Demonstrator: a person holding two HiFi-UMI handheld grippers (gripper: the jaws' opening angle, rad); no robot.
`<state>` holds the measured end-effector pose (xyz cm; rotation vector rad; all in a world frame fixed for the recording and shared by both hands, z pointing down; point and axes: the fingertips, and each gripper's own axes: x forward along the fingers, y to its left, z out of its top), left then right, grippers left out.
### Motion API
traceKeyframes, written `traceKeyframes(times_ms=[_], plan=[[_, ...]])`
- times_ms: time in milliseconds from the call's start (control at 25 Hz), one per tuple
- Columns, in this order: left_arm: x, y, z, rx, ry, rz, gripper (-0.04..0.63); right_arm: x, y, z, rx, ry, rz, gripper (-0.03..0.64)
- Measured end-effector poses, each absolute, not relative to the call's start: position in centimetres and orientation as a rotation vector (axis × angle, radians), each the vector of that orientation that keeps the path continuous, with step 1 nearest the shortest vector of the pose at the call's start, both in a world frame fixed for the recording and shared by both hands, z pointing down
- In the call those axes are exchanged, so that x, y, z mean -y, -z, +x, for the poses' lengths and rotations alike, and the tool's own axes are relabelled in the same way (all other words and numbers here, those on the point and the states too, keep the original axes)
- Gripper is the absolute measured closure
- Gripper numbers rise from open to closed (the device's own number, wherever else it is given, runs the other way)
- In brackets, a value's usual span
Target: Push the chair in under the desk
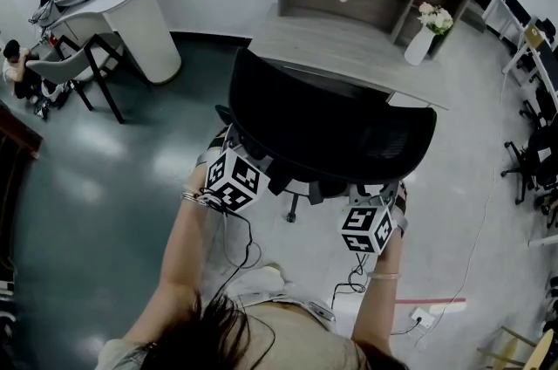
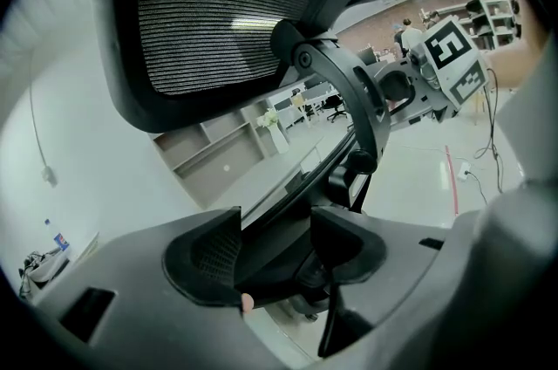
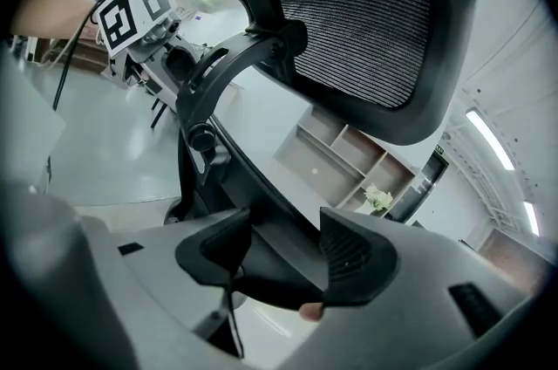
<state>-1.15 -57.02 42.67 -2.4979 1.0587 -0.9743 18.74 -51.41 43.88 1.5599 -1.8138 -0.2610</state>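
Grey left gripper point(image 2: 275, 248), grey right gripper point(image 3: 286, 248), 2 marker cubes point(image 1: 234, 181) point(image 1: 366, 229), black cables point(image 1: 247, 248)

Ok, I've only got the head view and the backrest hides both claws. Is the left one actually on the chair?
Observer: Yes. In the left gripper view the left claw has a jaw on each side of a black part of the chair, below the mesh backrest. That part fills the gap.
Operator: And the right?
Observer: Same. The right claw is closed across a black edge of the chair.
Operator: What sits between the two claws?
Observer: The curved support arm that carries the backrest, with a round knob on it.
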Motion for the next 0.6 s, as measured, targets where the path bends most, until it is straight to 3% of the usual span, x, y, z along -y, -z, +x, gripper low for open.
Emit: traceKeyframes(times_ms=[600], plan=[[59.5, -42.5, -1.0, -1.073, 0.969, -2.498, 0.362, 53.9, -43.7, 19.0, 1.818, 0.271, 1.562, 0.387]])
